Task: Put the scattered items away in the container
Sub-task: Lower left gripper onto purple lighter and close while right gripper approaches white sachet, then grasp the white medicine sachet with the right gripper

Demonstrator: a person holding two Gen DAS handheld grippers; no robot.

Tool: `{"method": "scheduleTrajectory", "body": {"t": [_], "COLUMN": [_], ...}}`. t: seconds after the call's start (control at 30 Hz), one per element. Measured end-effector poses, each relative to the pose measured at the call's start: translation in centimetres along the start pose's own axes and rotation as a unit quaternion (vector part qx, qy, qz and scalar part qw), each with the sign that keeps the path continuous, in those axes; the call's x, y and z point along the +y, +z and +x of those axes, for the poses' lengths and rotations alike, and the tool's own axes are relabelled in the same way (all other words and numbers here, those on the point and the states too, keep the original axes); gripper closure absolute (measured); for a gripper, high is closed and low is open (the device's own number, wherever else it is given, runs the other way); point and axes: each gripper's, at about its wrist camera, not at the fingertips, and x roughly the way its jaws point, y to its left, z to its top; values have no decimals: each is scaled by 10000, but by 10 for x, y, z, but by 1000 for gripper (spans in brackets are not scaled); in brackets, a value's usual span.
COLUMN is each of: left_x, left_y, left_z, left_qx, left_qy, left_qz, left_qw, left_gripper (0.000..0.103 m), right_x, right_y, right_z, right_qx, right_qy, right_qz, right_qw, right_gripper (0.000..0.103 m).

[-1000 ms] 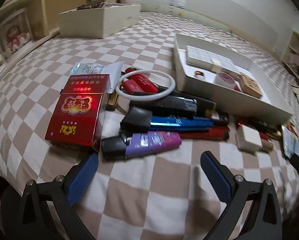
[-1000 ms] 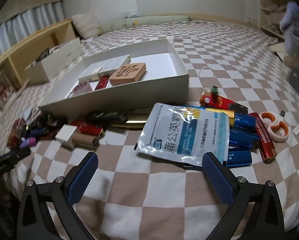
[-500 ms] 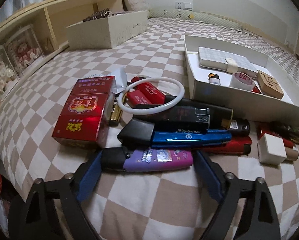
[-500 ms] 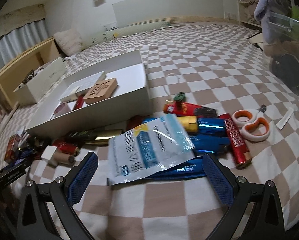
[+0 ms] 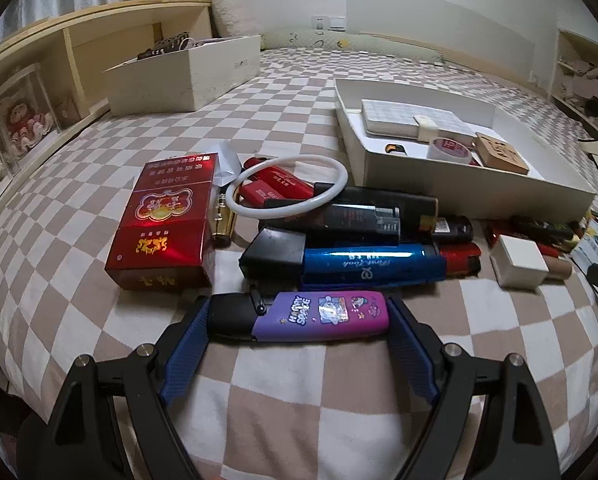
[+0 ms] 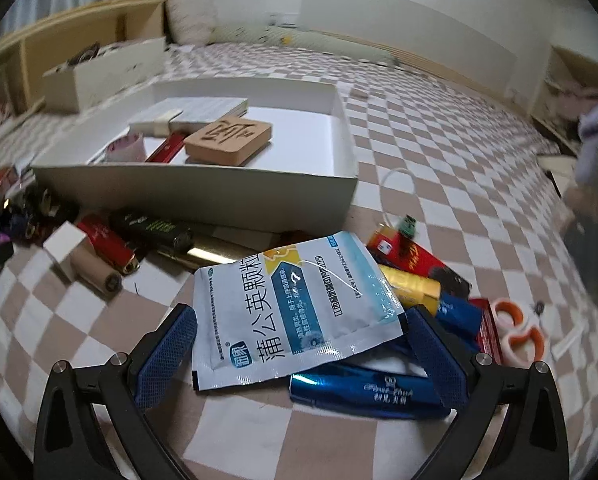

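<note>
- The left gripper (image 5: 299, 320) is open around the purple lighter (image 5: 319, 316), one pad at each end; it looks small, hard, light and smooth; a hold across its short middle seems safer
- The right gripper (image 6: 303, 344) is open around the soft, flat packet (image 6: 295, 312); it may bend and slip
- Farther ahead, the white tray (image 6: 203, 192) has room at its right end; lift over its wall

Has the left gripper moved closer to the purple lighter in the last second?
Yes. The left gripper has advanced toward the white tray; its jaws now bracket the purple lighter.
</note>
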Motion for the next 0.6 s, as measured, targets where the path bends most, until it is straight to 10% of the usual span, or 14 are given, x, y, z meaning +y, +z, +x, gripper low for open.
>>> {"method": "scheduleTrajectory", "body": {"t": [0.43,0.6], "left_x": [1,1], "left_y": [-1,-1], "left_z": [-1,-1], "left_qx": [54,90], "left_qy": [-134,-125], "left_qz": [44,60], "left_qw": [9999,9999], "left_gripper": [18,18], "right_x": [27,23], "right_y": [17,21], "right_z": [-2,13], "right_qx": [110,483], "right_qy": [43,566], "right_qz": [-2270,-2280], "right_qw": [9738,9708], "right_gripper": [0,0]}}
